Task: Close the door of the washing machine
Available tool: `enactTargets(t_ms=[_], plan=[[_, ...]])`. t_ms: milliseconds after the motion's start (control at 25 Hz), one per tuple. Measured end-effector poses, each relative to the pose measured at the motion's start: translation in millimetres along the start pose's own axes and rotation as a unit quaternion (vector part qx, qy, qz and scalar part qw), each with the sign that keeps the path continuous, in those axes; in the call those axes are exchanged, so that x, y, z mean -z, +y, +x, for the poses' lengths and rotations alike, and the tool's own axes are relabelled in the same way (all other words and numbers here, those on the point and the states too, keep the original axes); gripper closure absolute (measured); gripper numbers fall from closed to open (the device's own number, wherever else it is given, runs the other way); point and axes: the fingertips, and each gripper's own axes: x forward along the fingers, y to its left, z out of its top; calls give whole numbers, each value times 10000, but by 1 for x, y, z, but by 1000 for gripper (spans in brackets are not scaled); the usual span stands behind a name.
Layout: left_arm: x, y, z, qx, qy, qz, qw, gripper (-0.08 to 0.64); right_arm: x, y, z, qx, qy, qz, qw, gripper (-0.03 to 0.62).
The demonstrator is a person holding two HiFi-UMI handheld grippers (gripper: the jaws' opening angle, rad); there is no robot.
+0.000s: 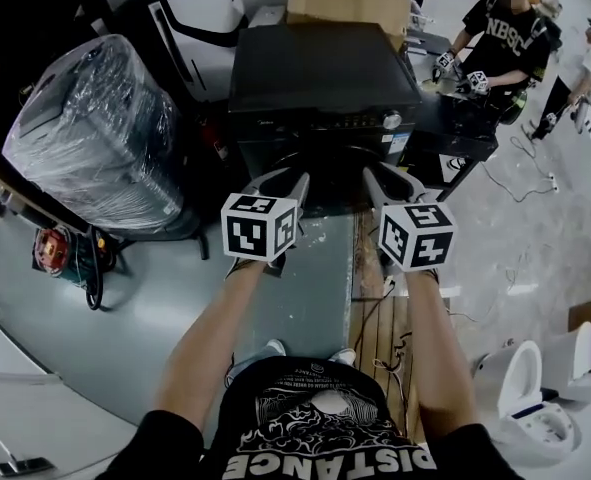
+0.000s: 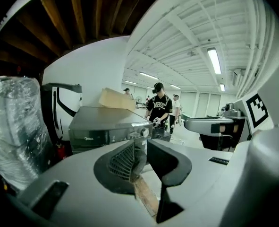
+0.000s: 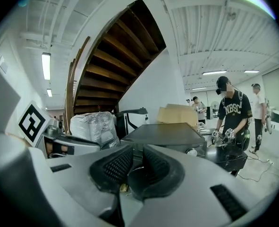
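Both left gripper (image 1: 280, 183) and right gripper (image 1: 393, 181) hold jaws narrowly apart, empty, before one washing machine (image 1: 320, 78).

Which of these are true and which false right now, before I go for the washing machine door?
1. The left gripper and the right gripper both hold nothing. True.
2. The washing machine is white. False: it is black.
3. A plastic-wrapped bundle stands at the machine's left in the head view. True.
4. The left gripper is clamped on the washing machine. False: its jaws stand slightly apart with nothing between them.
5. Nobody else is around. False: a person in a black shirt stands past the machine.
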Motion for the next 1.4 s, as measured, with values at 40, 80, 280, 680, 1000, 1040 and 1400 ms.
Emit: enactTargets(t_ms=[40, 80, 280, 680, 1000, 1040, 1400], plan=[[-2, 7, -8, -44, -44, 108, 9999, 465, -2, 8, -1, 19, -26, 1, 10000, 523], [-3, 14, -15, -72, -90, 195, 9997, 471, -4, 16, -1, 43, -50, -12, 10000, 523], [-11, 41, -47, -70, -293, 604, 9977, 489, -13, 52, -3, 160, -180, -60, 9997, 531], [1, 86, -84, 125, -225, 924, 9954, 506, -13, 95, -5, 512, -326, 21, 9982, 549], [14, 101, -107, 196, -227, 954, 9950, 523, 0, 120, 1, 580, -251, -89, 9980, 568], [16, 105, -109, 175, -226, 933, 9952, 525, 0, 123, 2, 570, -255, -75, 9980, 568], [17, 112, -117, 174, -328, 806, 9961, 531, 1, 132, -3, 650, -254, -185, 9974, 568]])
